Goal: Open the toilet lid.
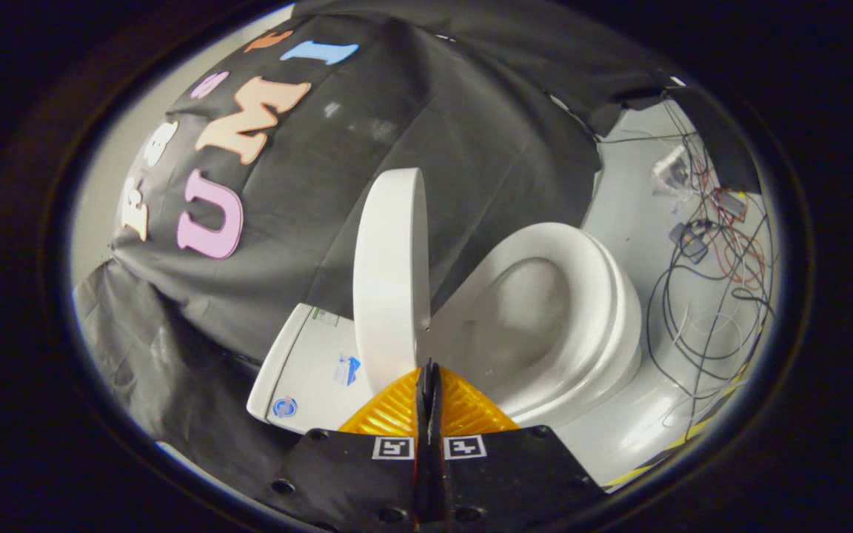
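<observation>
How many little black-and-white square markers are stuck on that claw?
2. One square black-and-white marker sits on the claw's one finger, the other marker on the finger beside it; the fingers are pressed together, just short of the raised white plastic toilet lid. More may be hidden.

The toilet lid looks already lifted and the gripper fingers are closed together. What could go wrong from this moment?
1. The lid stands raised just ahead of the closed gripper, with nothing gripped; if it has not passed its balance point, it might drop back onto the seat.
2. Loose cables lie on the floor beside the toilet; a pull-back toward them could snag them.
</observation>
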### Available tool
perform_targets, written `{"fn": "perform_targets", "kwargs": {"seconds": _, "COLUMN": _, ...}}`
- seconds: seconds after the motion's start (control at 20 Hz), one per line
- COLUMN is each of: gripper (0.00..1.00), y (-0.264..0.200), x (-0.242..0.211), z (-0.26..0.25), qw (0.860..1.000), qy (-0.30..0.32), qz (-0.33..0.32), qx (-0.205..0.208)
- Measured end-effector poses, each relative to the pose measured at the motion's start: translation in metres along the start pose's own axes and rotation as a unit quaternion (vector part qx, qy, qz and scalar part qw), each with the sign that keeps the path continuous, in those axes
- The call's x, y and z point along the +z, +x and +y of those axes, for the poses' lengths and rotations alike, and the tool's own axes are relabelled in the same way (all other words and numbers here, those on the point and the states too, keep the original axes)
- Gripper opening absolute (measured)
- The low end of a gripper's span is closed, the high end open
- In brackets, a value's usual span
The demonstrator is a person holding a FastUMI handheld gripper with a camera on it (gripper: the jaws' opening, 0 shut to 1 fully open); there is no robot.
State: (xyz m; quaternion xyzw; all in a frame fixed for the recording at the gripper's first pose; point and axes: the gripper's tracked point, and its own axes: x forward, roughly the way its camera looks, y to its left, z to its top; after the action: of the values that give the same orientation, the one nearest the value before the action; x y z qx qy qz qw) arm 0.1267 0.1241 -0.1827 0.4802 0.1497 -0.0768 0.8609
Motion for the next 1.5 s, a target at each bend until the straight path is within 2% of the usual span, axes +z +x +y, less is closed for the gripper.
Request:
{"fn": "perform_targets", "kwargs": {"seconds": 0.7, "gripper": 0.00, "y": 0.000, "x": 0.002, "z": 0.039, "qw": 0.994, "qy": -0.096, "qz": -0.031, "qx": -0.041}}
{"fn": "perform_targets", "kwargs": {"seconds": 1.5, "gripper": 0.01, "y": 0.002, "x": -0.004, "z": 0.092, "qw": 0.971, "qy": -0.222, "qz": -0.051, "qx": -0.069}}
